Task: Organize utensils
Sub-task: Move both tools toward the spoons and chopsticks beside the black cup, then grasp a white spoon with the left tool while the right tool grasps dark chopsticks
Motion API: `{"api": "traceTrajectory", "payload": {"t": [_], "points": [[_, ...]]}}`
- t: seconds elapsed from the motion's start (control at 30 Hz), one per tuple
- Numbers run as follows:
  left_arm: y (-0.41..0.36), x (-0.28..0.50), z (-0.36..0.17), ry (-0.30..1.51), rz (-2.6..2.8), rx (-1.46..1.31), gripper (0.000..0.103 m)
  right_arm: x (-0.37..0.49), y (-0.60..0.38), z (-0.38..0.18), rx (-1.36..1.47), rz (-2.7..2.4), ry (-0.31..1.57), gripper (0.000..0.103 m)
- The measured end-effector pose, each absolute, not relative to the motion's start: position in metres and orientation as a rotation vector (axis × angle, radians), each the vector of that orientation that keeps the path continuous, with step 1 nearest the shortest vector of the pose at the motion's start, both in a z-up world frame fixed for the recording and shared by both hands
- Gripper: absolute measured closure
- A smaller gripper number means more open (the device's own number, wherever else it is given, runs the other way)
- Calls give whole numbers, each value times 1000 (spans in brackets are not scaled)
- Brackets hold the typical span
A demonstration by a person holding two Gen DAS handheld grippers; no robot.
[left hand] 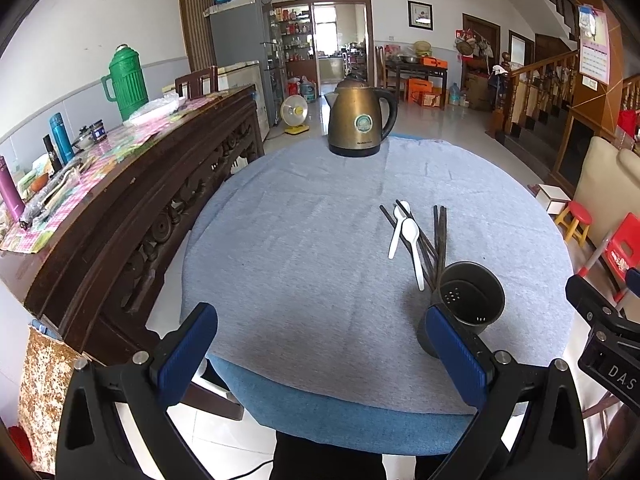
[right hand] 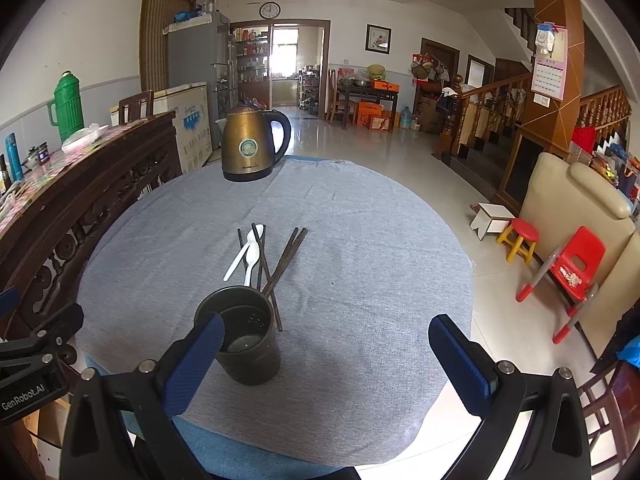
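Left claw (left hand: pixel 320 344) finger (left hand: pixel 456 354) hides part of the holder (left hand: pixel 472 300).

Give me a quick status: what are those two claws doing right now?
Left gripper and right gripper open, holding nothing. Spoons and chopsticks loose on cloth behind empty holder cup. Nothing blocking.

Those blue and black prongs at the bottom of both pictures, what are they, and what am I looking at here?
They are handheld two-finger grippers, one per hand, each carrying a wide-angle camera looking along its fingers. One picture comes from the left gripper, one from the right gripper. Both are open and hold nothing. On the grey-clothed round table stand a brass-coloured kettle and a dark empty utensil cup. Beyond the cup lie white plastic spoons and dark chopsticks, waiting to be sorted.
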State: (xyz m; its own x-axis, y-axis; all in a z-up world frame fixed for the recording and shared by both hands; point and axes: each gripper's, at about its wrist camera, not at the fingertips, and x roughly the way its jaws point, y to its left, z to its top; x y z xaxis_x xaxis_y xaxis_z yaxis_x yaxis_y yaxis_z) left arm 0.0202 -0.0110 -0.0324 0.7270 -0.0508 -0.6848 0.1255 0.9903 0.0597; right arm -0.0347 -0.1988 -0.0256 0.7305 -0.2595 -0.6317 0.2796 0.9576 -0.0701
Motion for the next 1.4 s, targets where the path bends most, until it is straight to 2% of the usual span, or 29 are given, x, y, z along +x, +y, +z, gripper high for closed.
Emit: {"api": "traceTrajectory", "payload": {"t": [0.43, 0.93, 1.0, 1.07, 1.1, 1.17, 1.3, 1.37, 1.4], "points": [[2, 72, -58, 877, -98, 34, 0, -4, -241, -39, 169, -221, 725, 0], [-1, 176, -82, 923, -107, 44, 2, 115, -320, -95, 528, -51, 899, 1], [-6, 191, -90, 949, -140, 29, 9, 131, -325, -106, 567, -46, 922, 6], [-15, 204, -100, 981, -177, 36, 23, 153, -332, -120, 630, -19, 950, 20], [-18, 210, -105, 1000, -193, 37, 31, 165, -335, -128, 671, -2, 970, 24], [-25, 219, -112, 1028, -223, 30, 40, 187, -339, -140, 733, 30, 1004, 34], [-39, 242, -125, 1074, -296, 5, 40, 231, -345, -167, 826, 41, 1038, 43], [-44, 256, -127, 1085, -320, -9, 40, 248, -346, -179, 852, 38, 1062, 52], [-47, 266, -129, 1092, -323, -15, 40, 255, -345, -183, 859, 39, 1070, 54]]}}
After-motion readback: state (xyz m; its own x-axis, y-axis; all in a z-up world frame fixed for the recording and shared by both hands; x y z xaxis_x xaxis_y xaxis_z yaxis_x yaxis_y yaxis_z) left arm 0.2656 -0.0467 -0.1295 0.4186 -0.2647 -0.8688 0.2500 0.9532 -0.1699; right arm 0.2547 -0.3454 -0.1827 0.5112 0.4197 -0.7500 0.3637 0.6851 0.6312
